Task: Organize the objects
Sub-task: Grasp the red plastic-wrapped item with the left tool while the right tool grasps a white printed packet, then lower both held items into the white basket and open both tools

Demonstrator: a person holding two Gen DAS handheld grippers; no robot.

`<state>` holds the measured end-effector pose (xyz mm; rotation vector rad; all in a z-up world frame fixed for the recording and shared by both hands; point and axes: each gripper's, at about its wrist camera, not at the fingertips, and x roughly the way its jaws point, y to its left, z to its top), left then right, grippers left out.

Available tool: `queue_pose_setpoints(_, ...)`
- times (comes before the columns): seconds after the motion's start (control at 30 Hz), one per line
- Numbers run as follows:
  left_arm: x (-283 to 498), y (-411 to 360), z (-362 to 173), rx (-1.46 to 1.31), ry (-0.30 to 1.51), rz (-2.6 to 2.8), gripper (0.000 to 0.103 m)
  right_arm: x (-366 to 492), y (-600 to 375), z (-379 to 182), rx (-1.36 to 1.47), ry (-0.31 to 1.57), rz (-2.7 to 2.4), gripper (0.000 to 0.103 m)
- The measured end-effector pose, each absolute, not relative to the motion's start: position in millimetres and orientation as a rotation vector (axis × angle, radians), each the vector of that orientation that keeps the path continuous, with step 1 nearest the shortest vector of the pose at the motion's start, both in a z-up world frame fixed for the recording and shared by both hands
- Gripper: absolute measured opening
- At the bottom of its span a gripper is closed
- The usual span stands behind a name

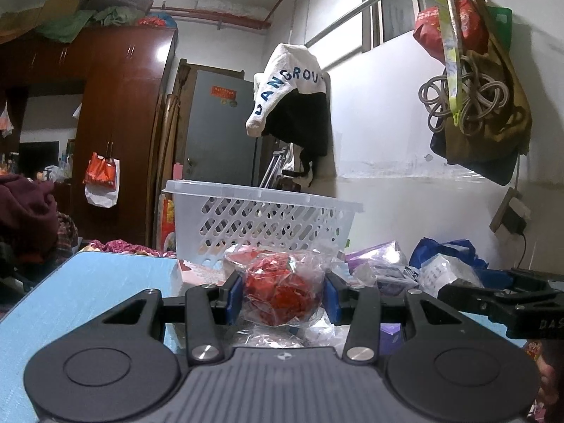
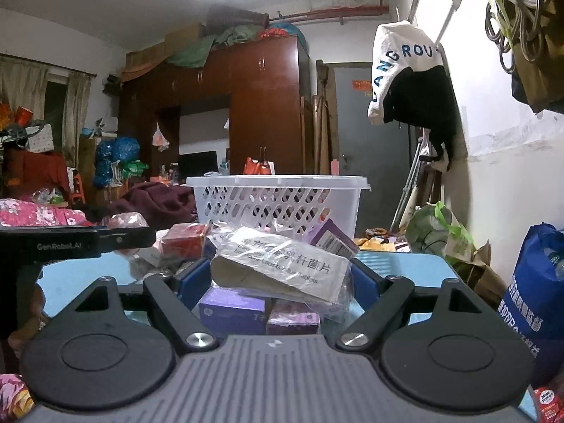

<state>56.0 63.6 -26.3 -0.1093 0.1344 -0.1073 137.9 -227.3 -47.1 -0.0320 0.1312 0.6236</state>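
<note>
Left gripper [image 1: 282,298]: its blue pads sit against both sides of a red bundle in clear wrap [image 1: 280,292], low in the middle of the left wrist view; the jaws are narrow and the plastic bulges between them, so I read it as held.
Why held so: gripped round its middle and level, probably so the loose wrap doesn't slip on the way to the basket.
Right gripper [image 2: 282,278]: jaws stand wide, either side of a flat pale tablet box in a plastic sleeve [image 2: 282,264]; whether the pads actually press it, I can't tell.
Under that box: two purple boxes [image 2: 232,312] lie side by side on the blue table [image 2: 405,264], low centre of the right wrist view; the tablet box rests tilted across them.
White basket [image 1: 268,222]: slotted plastic, standing at the far edge of the clutter, middle of both views; likely where the goods are meant to go.
Pile: more packets and a red box [image 2: 183,245] lie between the grippers and the basket.
Hidden: the basket's inside is out of sight behind its wall; the bundle's underside is blocked by the gripper body.
Cut off: the other gripper pokes in at each frame's edge, its tips not readable.
Hard to read: what the red bundle is.
</note>
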Motion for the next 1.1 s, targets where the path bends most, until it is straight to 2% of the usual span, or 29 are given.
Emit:
queue_pose_setpoints(0.23, 68.2, 76.2, 2.8, -0.108, 0.111, -0.116, 0.049, 149.6, -226.0, -14.8, -0.031, 0.083, 0.664, 0.085)
queue_pose_setpoints(0.43, 152.6, 95.6, 72.4, -0.102, 0.184, -0.082, 0.049, 221.4, -176.9, 47.3, -0.170, -0.017, 0.640, 0.085)
queue_pose_setpoints(0.57, 220.9, 108.6, 85.8, -0.149, 0.301, -0.040, 0.049, 282.7, -147.5, 58.3, -0.192, 0.075, 0.626, 0.085)
queue_pose_setpoints(0.7, 252.3, 114.7, 77.8, -0.168, 0.367, -0.018, 0.050, 313.1, -133.5, 49.0, -0.212, 0.162, 0.619, 0.085)
queue_pose_setpoints(0.77, 259.0, 116.0, 76.3, -0.167, 0.363, -0.007, 0.061, 316.2, -136.7, 47.6, -0.183, 0.166, 0.637, 0.087)
queue_pose_setpoints(0.8, 261.5, 116.8, 76.2, -0.168, 0.371, 0.000, 0.088, 317.2, -136.6, 47.9, -0.180, 0.175, 0.645, 0.095)
queue_pose_setpoints(0.83, 262.7, 117.5, 76.6, -0.173, 0.373, 0.010, 0.099, 313.8, -139.4, 47.3, -0.176, 0.186, 0.645, 0.103)
queue_pose_setpoints(0.97, 233.5, 120.2, 79.0, -0.173, 0.316, 0.010, 0.099, 293.9, -153.5, 55.2, -0.135, 0.191, 0.612, 0.103)
queue_pose_setpoints(1.1, 164.9, 112.3, 58.6, -0.102, 0.287, 0.005, 0.099, 244.8, -197.3, 38.6, -0.063, 0.216, 0.630, 0.103)
